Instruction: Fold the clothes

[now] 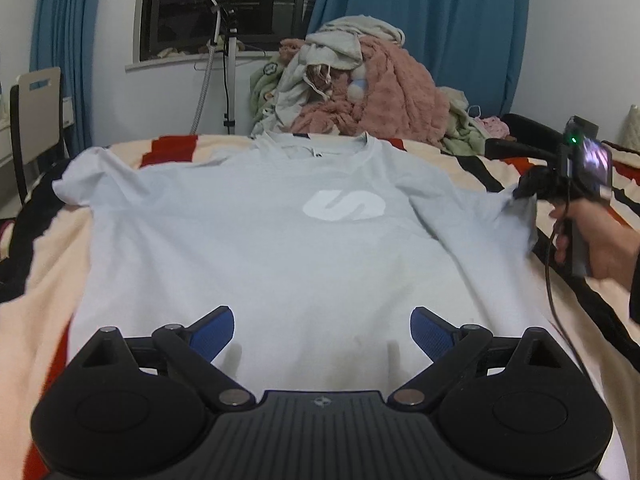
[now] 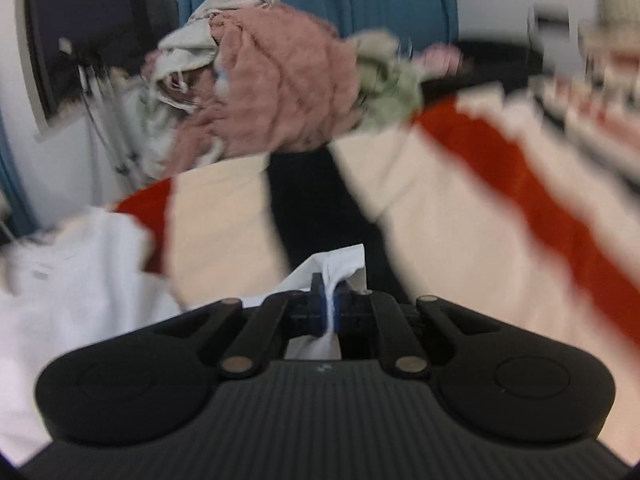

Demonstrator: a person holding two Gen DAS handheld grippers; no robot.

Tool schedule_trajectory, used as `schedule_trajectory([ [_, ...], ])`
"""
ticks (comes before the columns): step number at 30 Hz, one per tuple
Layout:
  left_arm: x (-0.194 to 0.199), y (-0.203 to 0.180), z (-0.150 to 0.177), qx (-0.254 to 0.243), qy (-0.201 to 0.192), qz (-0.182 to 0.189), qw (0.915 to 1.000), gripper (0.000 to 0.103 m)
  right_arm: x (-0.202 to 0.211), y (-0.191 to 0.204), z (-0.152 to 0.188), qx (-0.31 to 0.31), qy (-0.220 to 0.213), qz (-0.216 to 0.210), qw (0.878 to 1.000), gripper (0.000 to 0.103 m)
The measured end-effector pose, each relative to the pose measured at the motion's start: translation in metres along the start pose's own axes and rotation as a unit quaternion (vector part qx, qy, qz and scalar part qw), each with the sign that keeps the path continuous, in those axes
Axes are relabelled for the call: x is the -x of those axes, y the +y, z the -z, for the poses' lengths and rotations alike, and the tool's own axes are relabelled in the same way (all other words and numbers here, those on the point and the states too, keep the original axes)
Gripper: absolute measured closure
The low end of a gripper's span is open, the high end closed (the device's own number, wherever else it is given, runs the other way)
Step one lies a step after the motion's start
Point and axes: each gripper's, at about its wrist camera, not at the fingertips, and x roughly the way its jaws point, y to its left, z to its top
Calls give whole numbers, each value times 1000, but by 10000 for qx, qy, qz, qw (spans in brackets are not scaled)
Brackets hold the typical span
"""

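Observation:
A pale grey T-shirt (image 1: 280, 248) with a white logo lies spread face up on the striped bedcover (image 1: 36, 320), collar at the far end. My left gripper (image 1: 322, 330) hovers open over the shirt's near hem, its blue pads wide apart with only flat cloth below. In the left wrist view my right gripper (image 1: 522, 192), held by a hand (image 1: 596, 240), pinches the tip of the shirt's right sleeve (image 1: 516, 216). The right wrist view is blurred, but its blue pads (image 2: 326, 304) are shut on a bunch of white sleeve cloth (image 2: 340, 260); the rest of the shirt (image 2: 60, 300) lies at lower left.
A heap of pink, green and cream clothes (image 1: 360, 88) is piled at the far end of the bed. A stand with a hose (image 1: 224, 60) and a chair (image 1: 36, 120) stand by the window at the left. Blue curtains hang behind. A cable (image 1: 552, 292) trails from the right gripper.

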Motion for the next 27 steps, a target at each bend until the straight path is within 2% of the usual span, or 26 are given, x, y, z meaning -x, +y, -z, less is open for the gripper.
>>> schedule_trajectory([
  [3,-10,-2,3,-44,65,-3,10000,7,-13,-7,-9,325,33,275,9991,96],
  [6,-16,-3,4,-52,123,-33,9999,7,-13,-17,-9,206,-32,241,9995,94],
  [8,-18,-3,5,-34,130,-43,9999,7,-4,-21,-7,-16,-7,64,10000,87],
  [9,-17,-4,5,-33,120,-25,9999,7,2,-20,-6,-44,32,-40,10000,74],
  [10,-16,-4,4,-31,109,-6,9999,7,12,-17,-5,-34,34,-152,9999,52],
  [12,-13,-6,4,-57,70,24,10000,7,35,-13,-4,-17,15,-374,9993,30],
  [16,-1,-13,9,-156,-8,86,9998,7,108,-5,-2,-36,-118,-944,9955,30],
  [23,28,-25,27,-144,198,673,9974,10,280,-4,25,-390,-414,-1405,9884,30],
  [25,37,-29,32,-115,322,967,9947,12,323,-8,42,-706,-398,-1381,9871,30],
  [27,46,-33,37,-39,514,1159,9919,18,357,-19,63,-1271,-360,-1522,9795,28],
])
